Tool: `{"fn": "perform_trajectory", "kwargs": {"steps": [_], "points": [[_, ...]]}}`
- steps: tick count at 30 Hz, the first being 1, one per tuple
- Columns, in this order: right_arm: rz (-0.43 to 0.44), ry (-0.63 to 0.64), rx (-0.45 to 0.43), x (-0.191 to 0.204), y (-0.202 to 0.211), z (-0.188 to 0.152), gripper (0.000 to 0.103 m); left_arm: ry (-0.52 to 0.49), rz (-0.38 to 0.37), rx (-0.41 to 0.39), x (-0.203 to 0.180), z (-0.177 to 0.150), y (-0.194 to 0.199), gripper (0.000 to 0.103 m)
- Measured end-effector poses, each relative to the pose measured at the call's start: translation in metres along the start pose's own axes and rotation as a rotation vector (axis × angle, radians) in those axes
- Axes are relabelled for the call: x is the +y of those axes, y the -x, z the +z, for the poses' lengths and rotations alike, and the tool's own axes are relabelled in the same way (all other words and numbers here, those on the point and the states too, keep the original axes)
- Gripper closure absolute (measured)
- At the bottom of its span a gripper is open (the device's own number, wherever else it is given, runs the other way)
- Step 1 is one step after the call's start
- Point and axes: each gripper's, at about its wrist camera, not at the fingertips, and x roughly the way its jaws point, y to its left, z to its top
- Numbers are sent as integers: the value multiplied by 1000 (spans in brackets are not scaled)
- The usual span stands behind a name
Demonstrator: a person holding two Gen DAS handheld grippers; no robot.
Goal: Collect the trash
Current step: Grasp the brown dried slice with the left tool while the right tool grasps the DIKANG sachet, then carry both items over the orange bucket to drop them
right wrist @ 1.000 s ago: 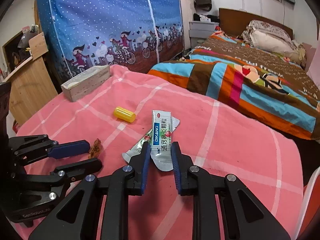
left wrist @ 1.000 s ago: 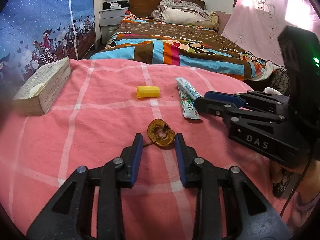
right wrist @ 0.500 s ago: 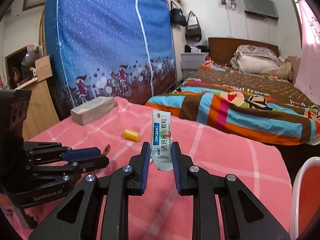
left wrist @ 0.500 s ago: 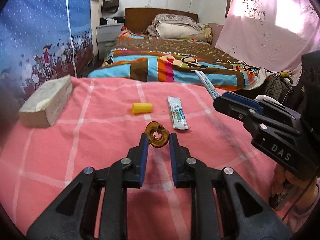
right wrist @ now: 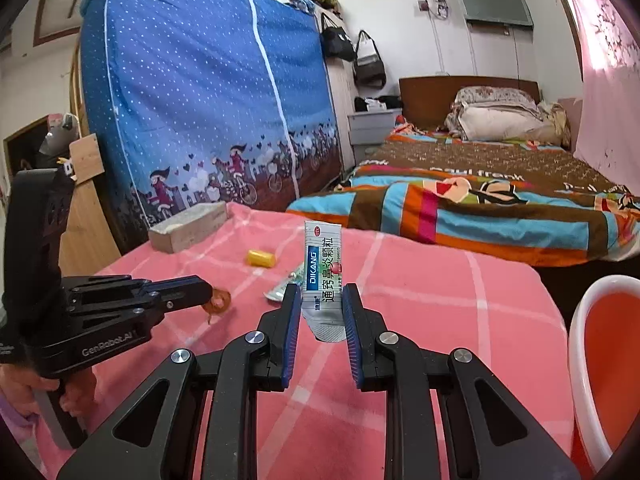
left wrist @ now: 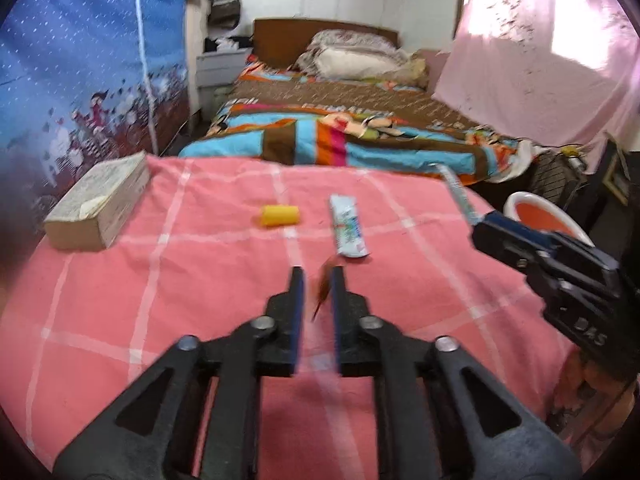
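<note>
The left gripper [left wrist: 316, 280] has its two black fingers [left wrist: 297, 292] close together with a dry brown curly peel [left wrist: 324, 286] between them, blurry and lifted off the pink checked cloth [left wrist: 160, 300] on the counter. These fingers have just been opening a little, and I cannot tell if they press the peel. The right gripper [right wrist: 320, 308] has its fingers nearly closed, pinching a silver and blue sachet with writing on it [right wrist: 323, 268], which stands up in the air. To its right is a white tub with an orange inside [right wrist: 600, 360], just beside the counter. Farther off on the cloth lie a second flat sachet [left wrist: 348, 226], a small yellow cap [left wrist: 279, 215] and a pale box-shaped block [left wrist: 100, 204]. Behind them is a bed with a bright striped blanket [left wrist: 340, 140].
</note>
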Motion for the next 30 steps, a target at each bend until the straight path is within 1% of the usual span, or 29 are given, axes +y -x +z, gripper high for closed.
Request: {"fn": "perform_trajectory", "kwargs": {"steps": [1,2,3,6,11,13,16,18,19,20,21,23,26,29,30], "points": [[-1,3,5,1,-1,0,83,13,10,10,3,0,-2,78],[-1,6,7,1,-1,-1,83,26,15,12,6,-1,-2,66],[-1,11,8,2,-1,-1,83,40,17,13,9,-1,-2,61],[1,19,18,2,-2,-2,83,52,5,27,11,-2,-6,57],[-24,-4,55,-3,-6,-3,83,-3,-21,89,-3,-2,-19,57],[-40,-18,81,-8,-9,-4,83,-36,-39,104,-11,-2,-23,57],[-42,-53,106,-17,-12,-6,83,-79,-52,119,-22,-1,-27,59],[-35,-71,110,-20,-12,-6,83,-101,-50,126,-27,-1,-29,71],[-32,-77,111,-22,-12,-7,83,-105,-49,128,-29,0,-29,74],[-29,-83,111,-23,-11,-7,83,-109,-43,130,-30,1,-30,82],[-28,-85,112,-24,-11,-7,83,-108,-38,132,-30,1,-30,86],[-27,-86,112,-25,-10,-7,83,-107,-35,132,-31,2,-30,86],[-25,-87,98,-25,-7,-7,83,-121,-22,105,-34,1,-24,86],[-23,-91,50,-25,3,-5,83,-114,-19,38,-36,3,-11,86],[-26,-86,21,-25,8,-4,83,-104,-24,12,-36,5,-7,86]]}}
